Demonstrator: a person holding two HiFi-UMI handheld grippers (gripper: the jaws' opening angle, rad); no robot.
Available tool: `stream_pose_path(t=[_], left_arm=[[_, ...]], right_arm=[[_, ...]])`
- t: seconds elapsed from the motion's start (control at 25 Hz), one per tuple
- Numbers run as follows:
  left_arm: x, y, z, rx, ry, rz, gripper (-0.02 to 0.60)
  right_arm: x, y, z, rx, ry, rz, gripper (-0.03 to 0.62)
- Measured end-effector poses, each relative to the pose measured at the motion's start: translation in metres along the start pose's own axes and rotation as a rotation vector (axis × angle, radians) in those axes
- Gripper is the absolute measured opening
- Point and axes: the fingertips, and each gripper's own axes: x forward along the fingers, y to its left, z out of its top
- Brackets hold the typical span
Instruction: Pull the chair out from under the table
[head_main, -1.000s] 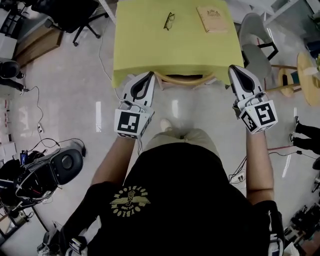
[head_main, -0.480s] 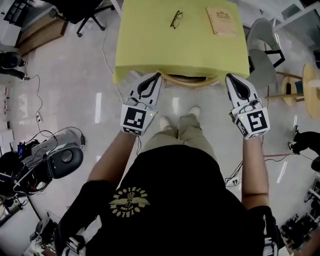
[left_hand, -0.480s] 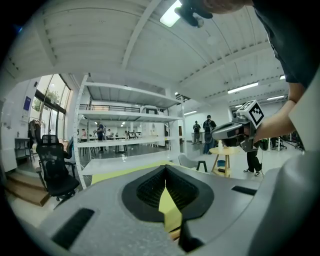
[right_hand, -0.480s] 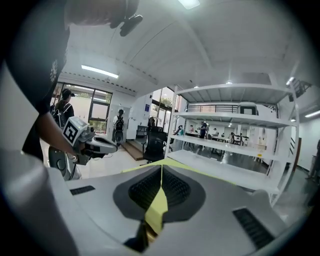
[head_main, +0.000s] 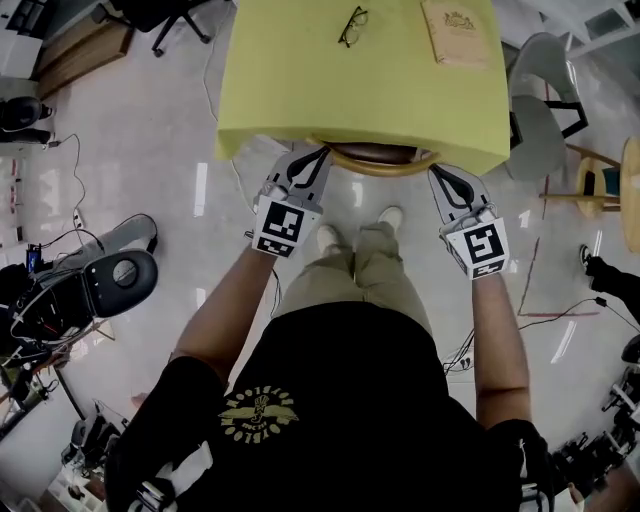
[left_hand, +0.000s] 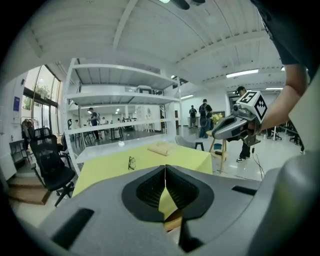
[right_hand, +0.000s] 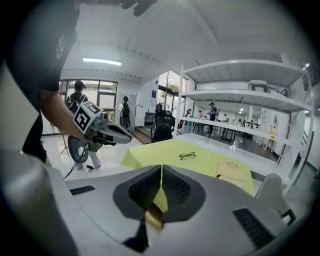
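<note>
A chair with a curved wooden back (head_main: 375, 161) is tucked under the table with the yellow cloth (head_main: 300, 100); only its back rail and a strip of dark seat show. My left gripper (head_main: 322, 152) is shut and empty, its tip just left of the rail's left end. Just off the rail's right end, my right gripper (head_main: 436, 172) is also shut and empty. Whether either tip touches the rail is not visible. In the left gripper view the left gripper (left_hand: 165, 167) points at the table edge with wood (left_hand: 172, 220) below. The right gripper (right_hand: 161, 167) looks the same way.
Glasses (head_main: 350, 25) and a tan booklet (head_main: 458, 25) lie on the cloth. A grey chair (head_main: 540, 110) stands right of the table, and a wooden stool (head_main: 590, 180) beyond it. A black device (head_main: 100, 290) and cables lie on the floor at left. My shoes (head_main: 388, 216) are near the chair.
Both grippers have sunk and drawn in toward the ends of the chair's back rail. The person has stepped closer to the table. The jaws stayed shut.
</note>
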Motion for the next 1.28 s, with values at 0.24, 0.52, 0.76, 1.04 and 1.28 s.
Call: stream_pose_path(t=[0.24, 0.52, 0.76, 1.04, 1.28], left_arm=[[0.046, -0.005, -0.037, 0.014, 0.086, -0.042, 0.011], [0.084, -0.016, -0.109, 0.065, 0.284, -0.147, 0.011], [0.105, -0.028, -0.148, 0.107, 0.376, -0.224, 0.014], [0.127, -0.056, -0.189, 0.195, 0.500, -0.377, 0.116], [0.148, -0.064, -0.219, 0.256, 0.585, -0.445, 0.139]], right_arm=[[0.028, -0.019, -0.044, 0.042, 0.051, 0.041, 0.012], [0.061, -0.012, -0.096, 0.040, 0.147, 0.144, 0.014], [0.085, -0.017, -0.138, 0.048, 0.240, 0.195, 0.014], [0.106, -0.021, -0.195, 0.102, 0.351, 0.253, 0.128], [0.115, -0.011, -0.228, 0.036, 0.447, 0.355, 0.176]])
